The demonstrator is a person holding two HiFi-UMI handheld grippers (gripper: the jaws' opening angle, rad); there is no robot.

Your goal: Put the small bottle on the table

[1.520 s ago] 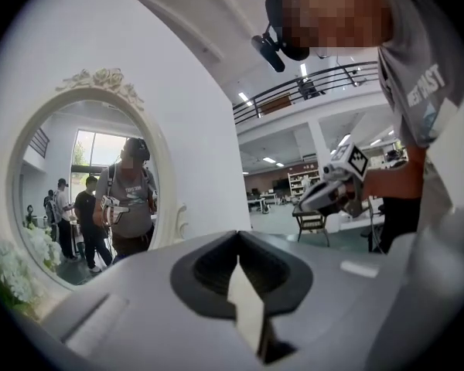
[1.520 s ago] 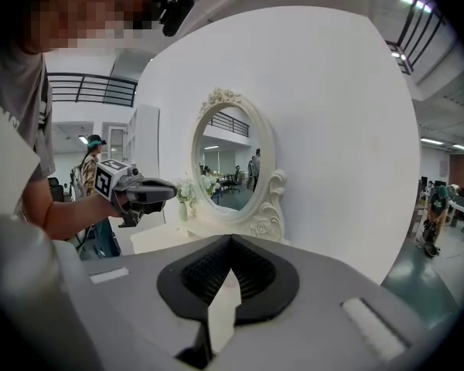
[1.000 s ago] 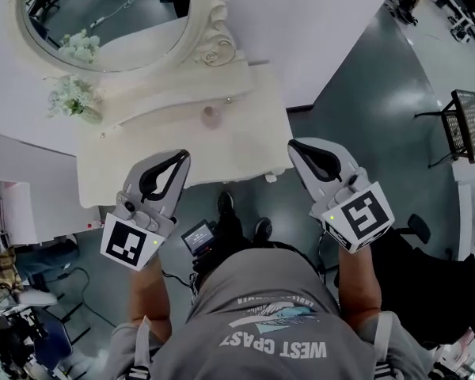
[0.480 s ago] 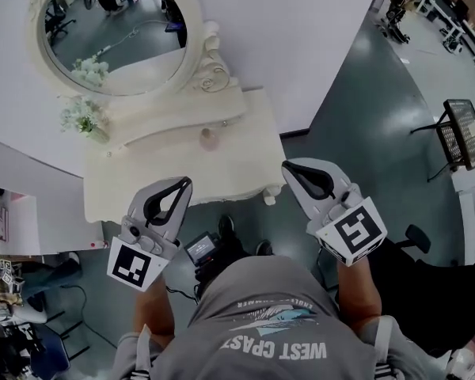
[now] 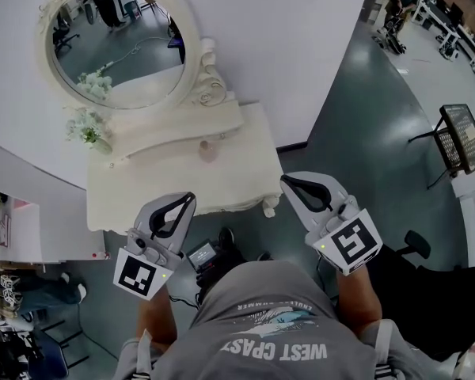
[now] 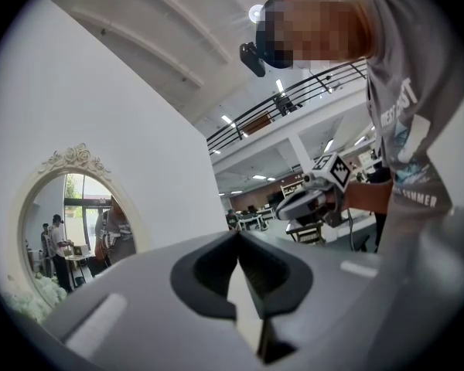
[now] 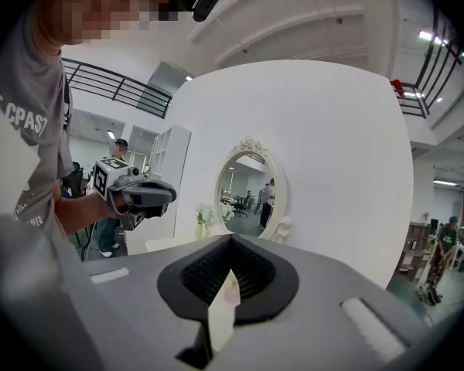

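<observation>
Fingers of the left gripper [image 6: 238,236] are pressed together tip to tip with nothing between them, and those of the right gripper [image 7: 230,242] are closed the same way, also on nothing

In the head view both grippers are held in the air in front of the person's chest, pointing toward the table [image 5: 166,184]. The left gripper is at about 6 o'clock of the table top, near its front edge. The right gripper is at about 4 o'clock, just beside the front right corner

The small bottle [image 5: 209,150], pale pink, sits on the table top toward the back, just in front of the raised shelf and well apart from both grippers. It lies at 12 o'clock from the left gripper's tips and at 10 o'clock from the right's

An oval mirror [image 5: 115,46] in an ornate white frame rises behind the table, at 11 o'clock of the small bottle. Pale flowers [image 5: 85,125] stand at the back left corner, at 9 o'clock of it

Each gripper view shows the other gripper held in the air beside it, with the mirror against the white wall [image 7: 332,153]
</observation>
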